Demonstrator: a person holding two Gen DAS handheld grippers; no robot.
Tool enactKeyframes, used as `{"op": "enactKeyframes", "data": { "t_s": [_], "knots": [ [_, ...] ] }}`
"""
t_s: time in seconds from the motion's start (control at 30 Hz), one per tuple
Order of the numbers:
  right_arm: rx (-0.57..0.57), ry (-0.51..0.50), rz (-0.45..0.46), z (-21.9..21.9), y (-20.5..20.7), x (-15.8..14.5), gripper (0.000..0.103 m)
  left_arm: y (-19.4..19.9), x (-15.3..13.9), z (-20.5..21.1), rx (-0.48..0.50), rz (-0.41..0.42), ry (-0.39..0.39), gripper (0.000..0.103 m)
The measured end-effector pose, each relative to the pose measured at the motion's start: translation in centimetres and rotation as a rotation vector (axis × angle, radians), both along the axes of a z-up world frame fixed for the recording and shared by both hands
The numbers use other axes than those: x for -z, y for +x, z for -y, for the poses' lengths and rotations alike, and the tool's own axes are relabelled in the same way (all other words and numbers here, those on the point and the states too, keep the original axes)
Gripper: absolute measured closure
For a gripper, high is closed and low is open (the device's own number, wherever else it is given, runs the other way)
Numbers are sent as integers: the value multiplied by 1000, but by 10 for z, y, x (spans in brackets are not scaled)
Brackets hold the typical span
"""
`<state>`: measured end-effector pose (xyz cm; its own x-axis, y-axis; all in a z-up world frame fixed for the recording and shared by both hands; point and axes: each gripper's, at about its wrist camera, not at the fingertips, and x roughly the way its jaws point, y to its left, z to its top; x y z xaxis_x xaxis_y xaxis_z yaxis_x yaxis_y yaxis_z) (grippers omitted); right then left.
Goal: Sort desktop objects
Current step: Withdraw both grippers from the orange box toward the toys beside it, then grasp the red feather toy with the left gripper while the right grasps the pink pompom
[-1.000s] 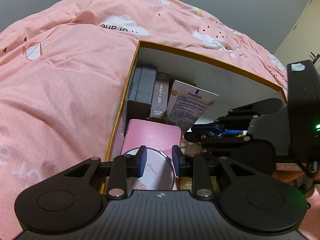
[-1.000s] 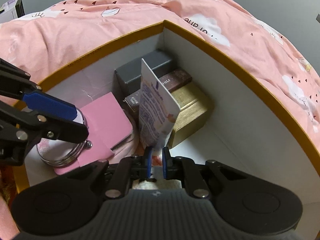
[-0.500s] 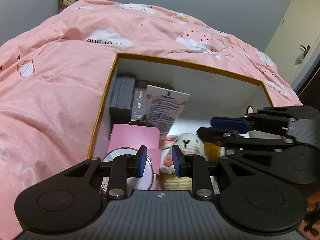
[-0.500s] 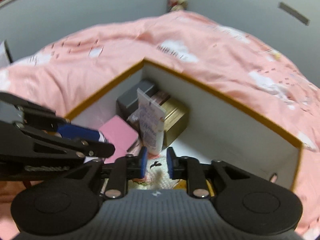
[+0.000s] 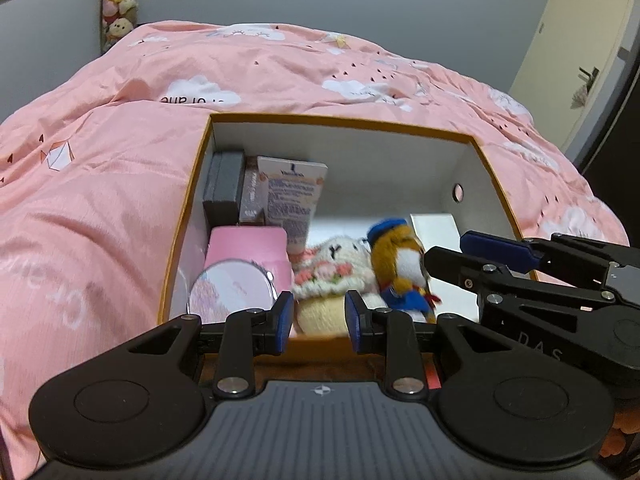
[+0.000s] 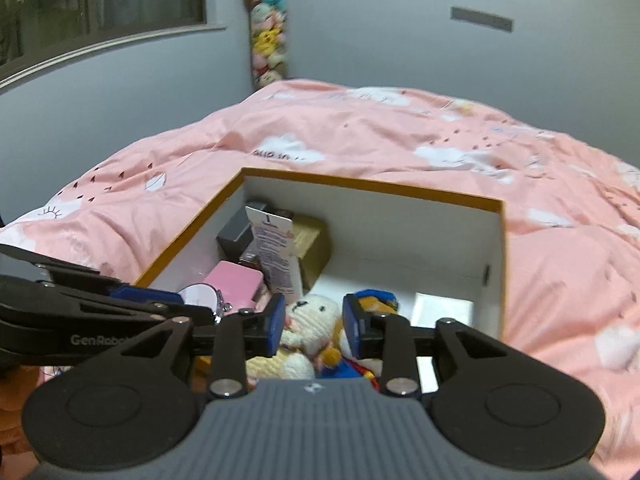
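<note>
An orange-rimmed white box lies on the bed. A cream tube stands in it against a grey box and a brown box. A pink box, a round mirror, a knitted white bunny and a blue-capped duck plush fill the near part. My left gripper hovers at the near rim, its jaws opening, nothing between them. My right gripper, also opening and holding nothing, hangs above the bunny, and also shows at the right.
A pink cloud-print duvet surrounds the box. A gold box sits behind the tube. A white card lies on the box floor at the right. Plush toys hang on the far wall beside a window.
The right gripper has let go of the cream tube, opened, and drawn back and up out of the box. The left gripper has also pulled back and risen.
</note>
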<state>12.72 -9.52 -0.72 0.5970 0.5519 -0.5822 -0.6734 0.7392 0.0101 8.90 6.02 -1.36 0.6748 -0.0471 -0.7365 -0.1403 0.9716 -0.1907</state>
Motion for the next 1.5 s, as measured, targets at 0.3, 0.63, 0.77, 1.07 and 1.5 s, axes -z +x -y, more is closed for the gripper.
{"op": "enactKeyframes", "data": {
  "t_s": [0.3,0.63,0.77,1.07,1.5],
  "knots": [
    [-8,-10,-84,25,-31,10,60,-30,7,20,45,-39,30,66],
    [41,-53,-246,34,-36,44,54,-47,21,28,64,-89,11,54],
    [84,-61,-281,40,-32,51,53,-49,27,26,54,-118,1,54],
    [162,-23,-380,59,-17,63,53,-51,36,9,27,-149,-90,54],
    [129,-68,-434,56,-9,80,50,-67,32,-29,-101,-172,-11,52]
  ]
}}
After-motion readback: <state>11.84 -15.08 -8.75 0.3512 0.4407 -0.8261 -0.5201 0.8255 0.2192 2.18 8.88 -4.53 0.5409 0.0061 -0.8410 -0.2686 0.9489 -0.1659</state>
